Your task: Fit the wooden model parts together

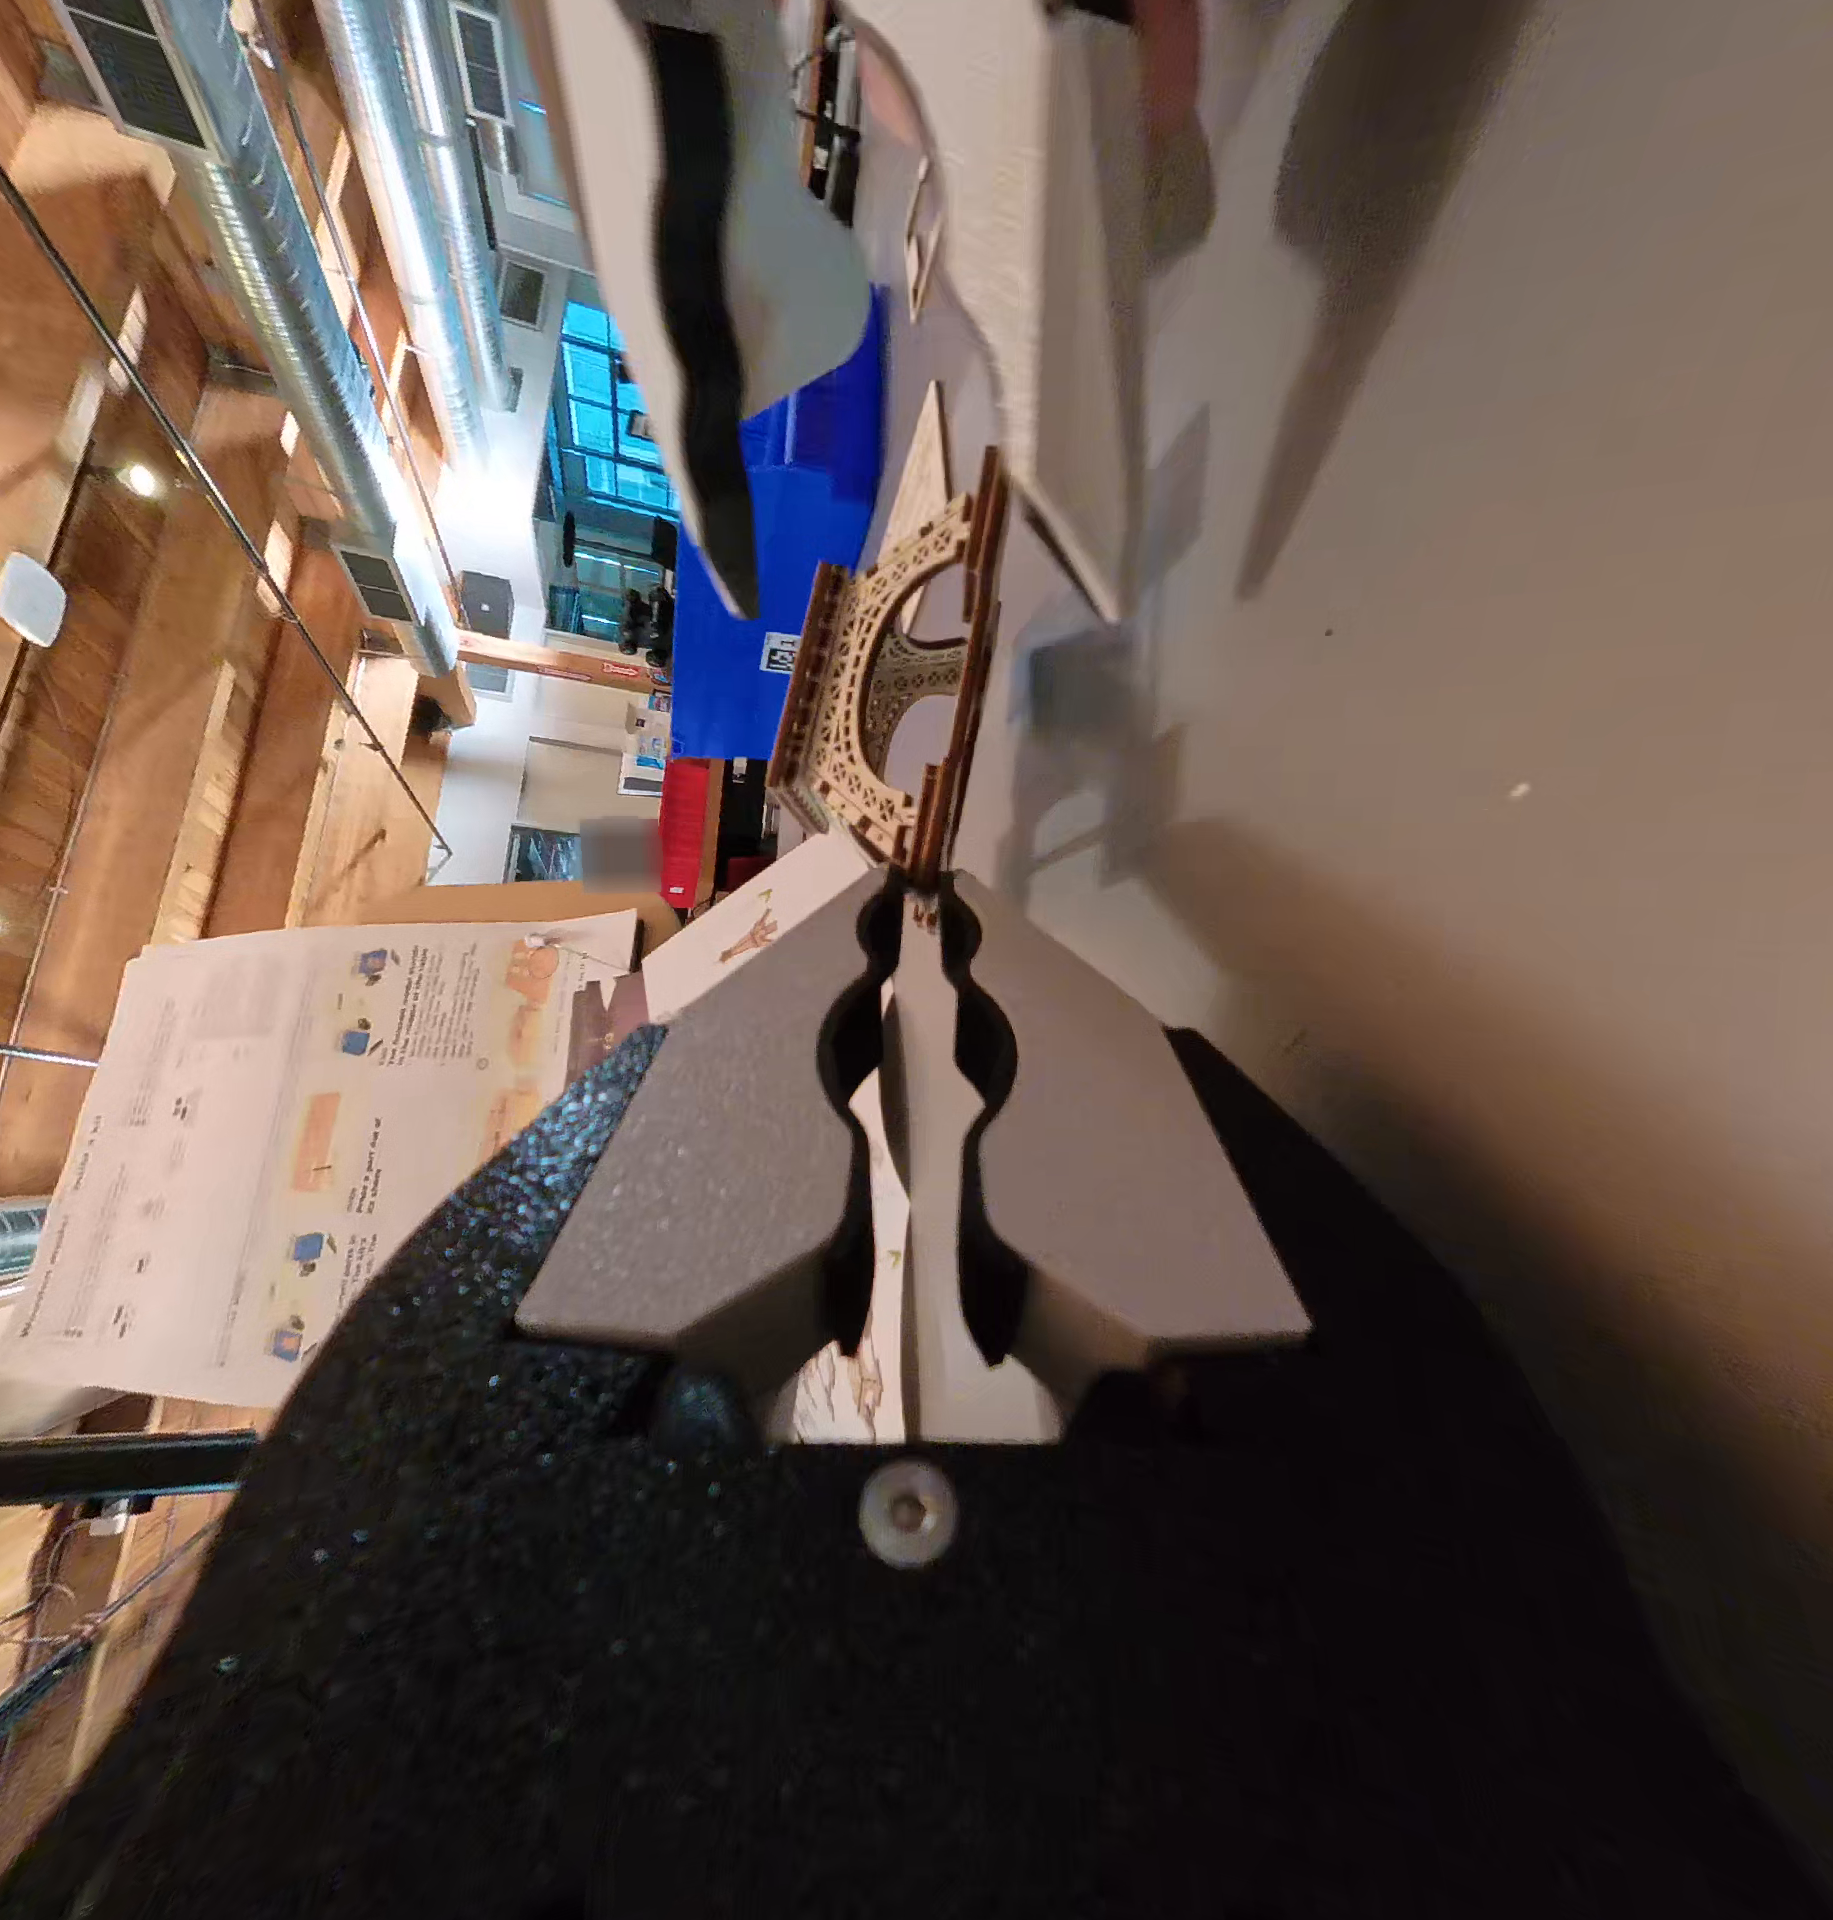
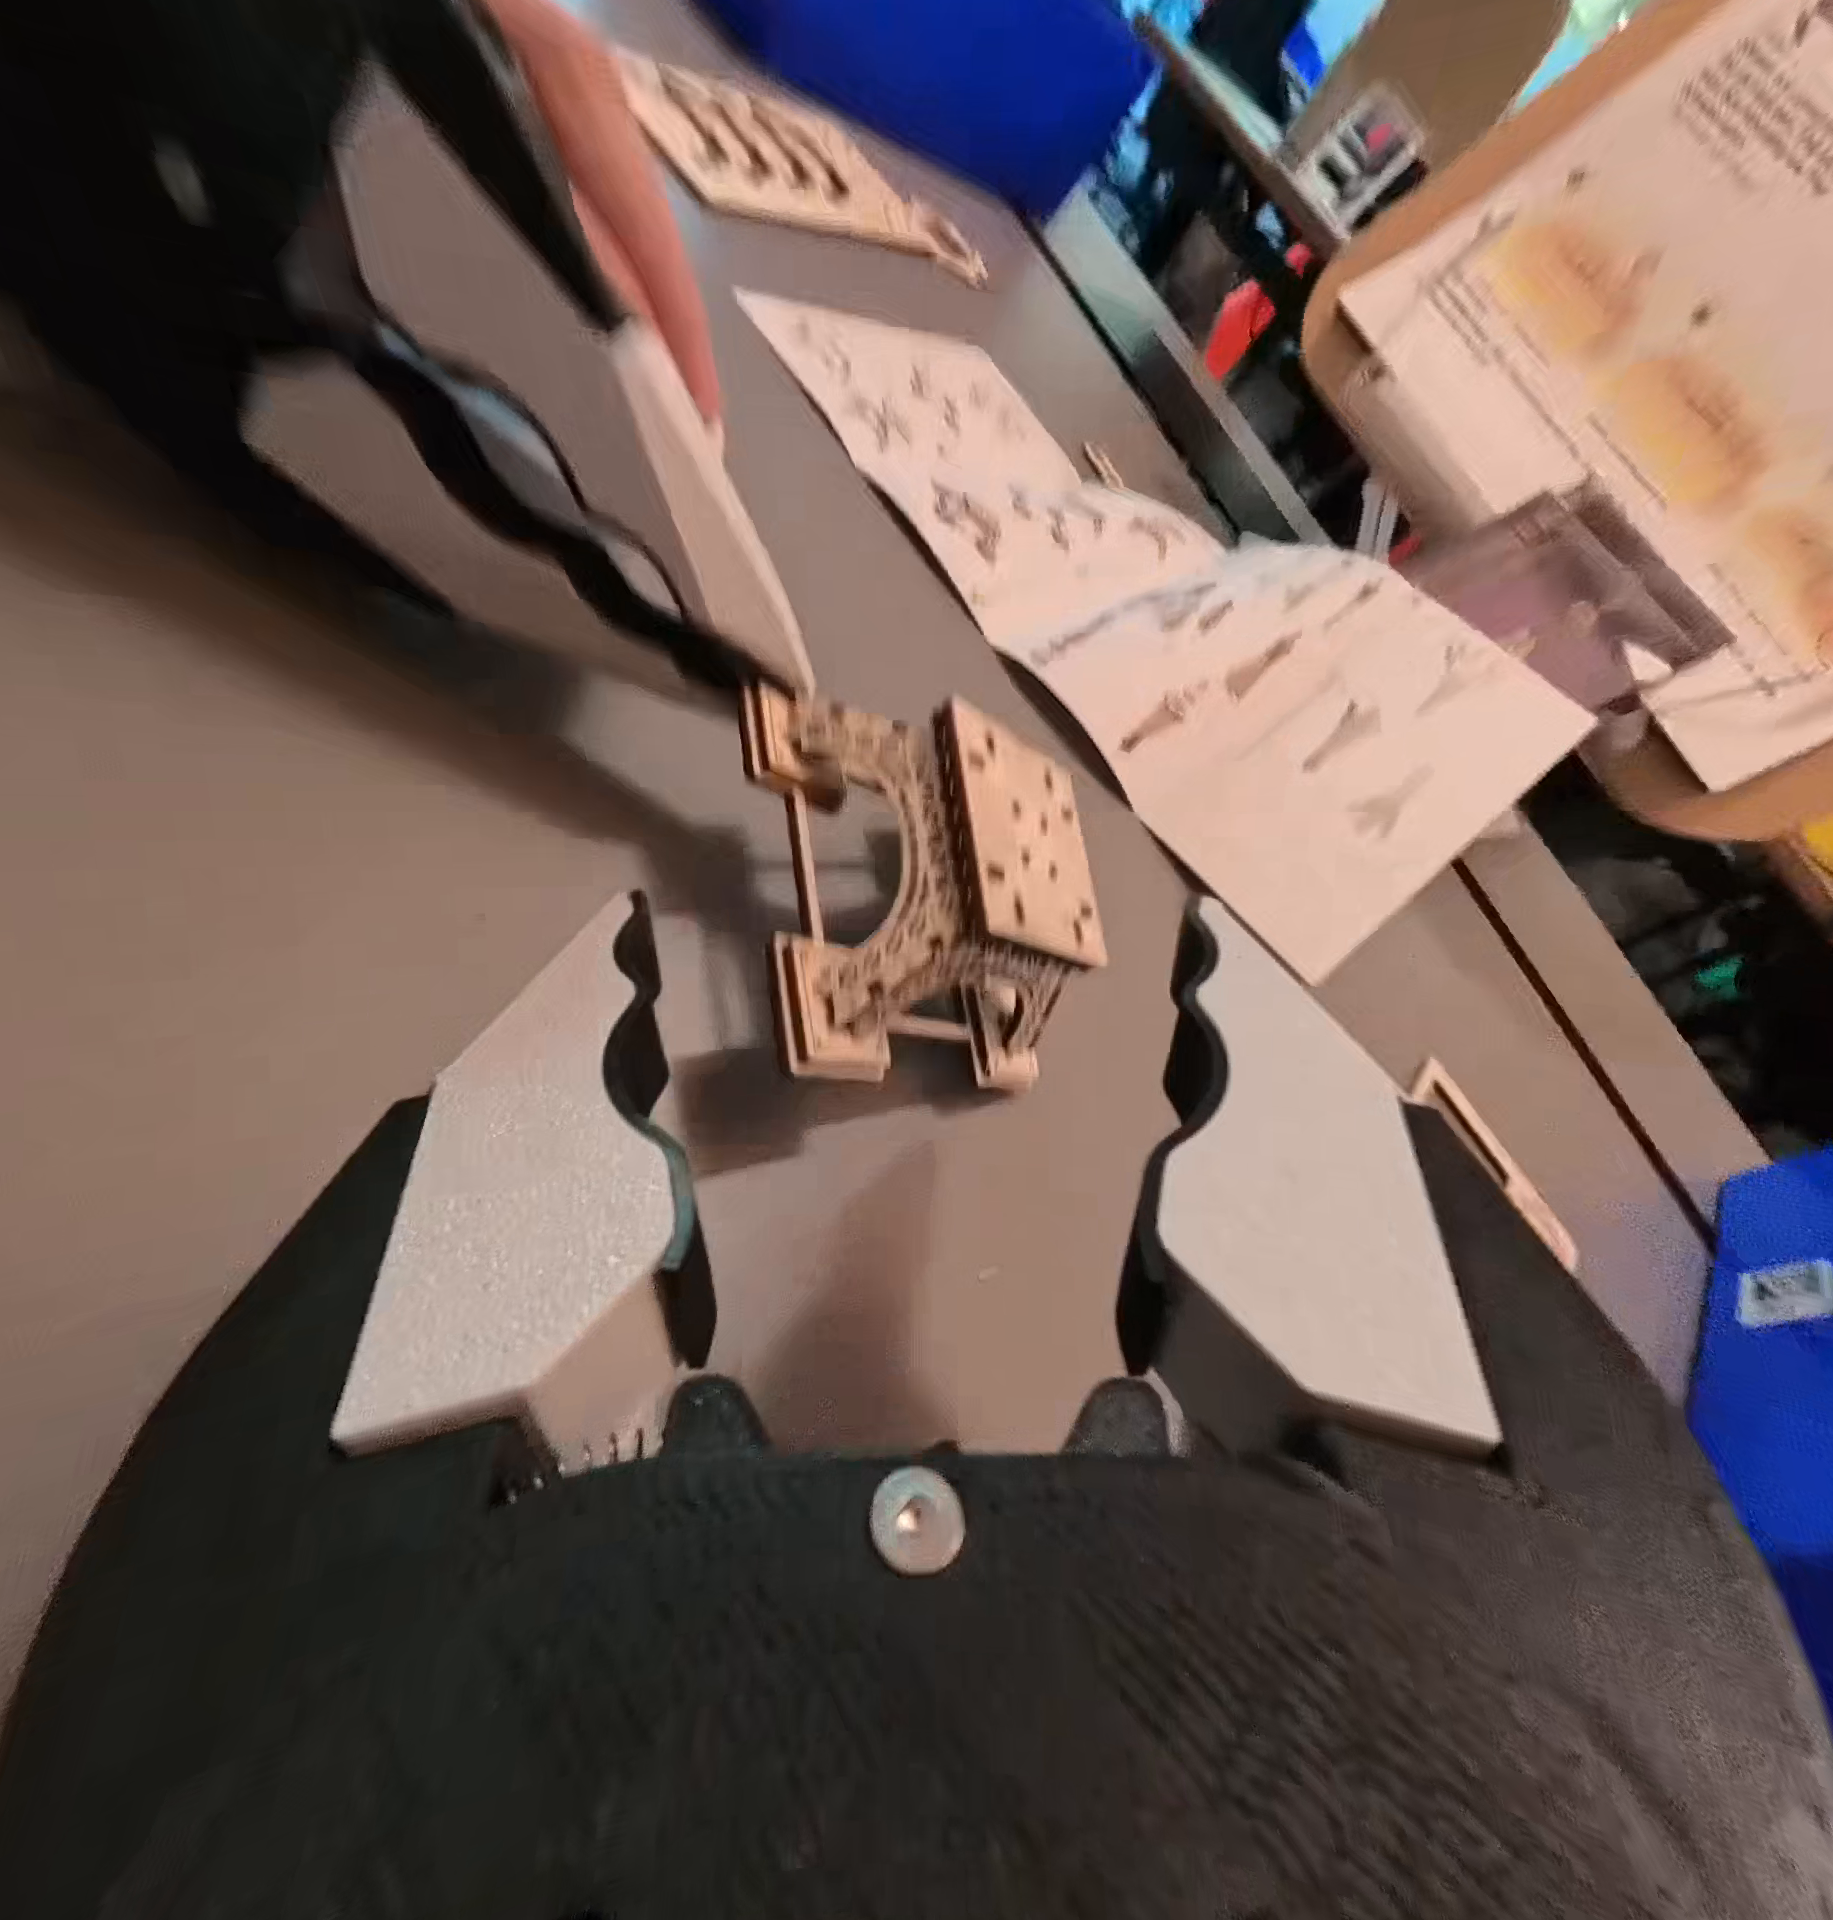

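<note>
The wooden model (image 2: 1005,831) is a small lattice tower base with arched legs and a square top plate. It is held tilted just above the grey table (image 2: 268,831). My left gripper (image 1: 917,899) is shut on one corner of the model (image 1: 881,675). In the right wrist view the left gripper (image 2: 756,670) comes in from the upper left. My right gripper (image 2: 914,920) is open and empty, and the model sits just beyond its fingertips. One blurred right finger (image 1: 787,281) shows above the model in the left wrist view.
An instruction sheet (image 2: 1203,644) lies behind the model. A flat wooden part sheet (image 2: 787,166) lies farther back. A cardboard box with a paper on it (image 2: 1618,312) stands at the right. A blue bin (image 2: 1805,1351) and a small wooden piece (image 2: 1494,1164) are at the right edge. Left tips to right tips: about 5 cm.
</note>
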{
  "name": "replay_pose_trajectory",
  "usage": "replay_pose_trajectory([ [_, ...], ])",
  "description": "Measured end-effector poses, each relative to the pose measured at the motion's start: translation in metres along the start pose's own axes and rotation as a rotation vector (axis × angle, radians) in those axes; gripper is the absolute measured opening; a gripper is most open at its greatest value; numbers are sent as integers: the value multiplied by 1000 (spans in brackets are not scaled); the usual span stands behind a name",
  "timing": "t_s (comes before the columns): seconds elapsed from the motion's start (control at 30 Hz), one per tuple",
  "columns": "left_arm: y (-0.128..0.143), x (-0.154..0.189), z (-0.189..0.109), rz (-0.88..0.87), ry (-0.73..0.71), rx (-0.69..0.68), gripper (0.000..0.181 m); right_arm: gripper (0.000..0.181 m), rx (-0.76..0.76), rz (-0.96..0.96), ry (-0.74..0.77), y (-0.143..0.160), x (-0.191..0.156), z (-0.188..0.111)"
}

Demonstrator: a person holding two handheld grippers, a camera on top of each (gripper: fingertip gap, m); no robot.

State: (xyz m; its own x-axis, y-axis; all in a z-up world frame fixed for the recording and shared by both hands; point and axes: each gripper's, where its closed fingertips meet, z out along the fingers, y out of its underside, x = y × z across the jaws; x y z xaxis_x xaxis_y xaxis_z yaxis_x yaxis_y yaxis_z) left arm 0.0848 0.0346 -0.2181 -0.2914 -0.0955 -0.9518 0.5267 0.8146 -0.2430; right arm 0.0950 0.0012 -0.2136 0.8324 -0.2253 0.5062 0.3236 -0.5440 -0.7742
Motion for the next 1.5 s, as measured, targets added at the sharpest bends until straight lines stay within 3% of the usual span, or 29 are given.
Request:
replay_pose_trajectory([
  [0.2, -1, -4, -7, -83, 34, 90, 3, 74, 56, -166, 25, -5, -1, 13],
  [0.3, 2, -2, -9, -108, 54, 97, 3, 52, -6, -250, 37, -1, -2, 22],
  [0.43, 7, -3, -10, -67, 18, 56, 13, 50, -42, -233, 58, -1, -6, 27],
  [0.6, 3, -5, -9, 51, -35, 21, 9, 49, -84, -150, 75, -6, -5, 30],
  [0.87, 6, -5, -11, -15, -23, 5, 8, 50, -126, -138, 62, -6, -5, 30],
  [1.2, 14, 2, -18, -162, 155, -62, 13, 50, -170, -236, 90, -10, -11, 31],
  [1.5, 20, 0, -20, -17, 202, -89, 14, 49, -186, -200, 67, -15, -11, 33],
])
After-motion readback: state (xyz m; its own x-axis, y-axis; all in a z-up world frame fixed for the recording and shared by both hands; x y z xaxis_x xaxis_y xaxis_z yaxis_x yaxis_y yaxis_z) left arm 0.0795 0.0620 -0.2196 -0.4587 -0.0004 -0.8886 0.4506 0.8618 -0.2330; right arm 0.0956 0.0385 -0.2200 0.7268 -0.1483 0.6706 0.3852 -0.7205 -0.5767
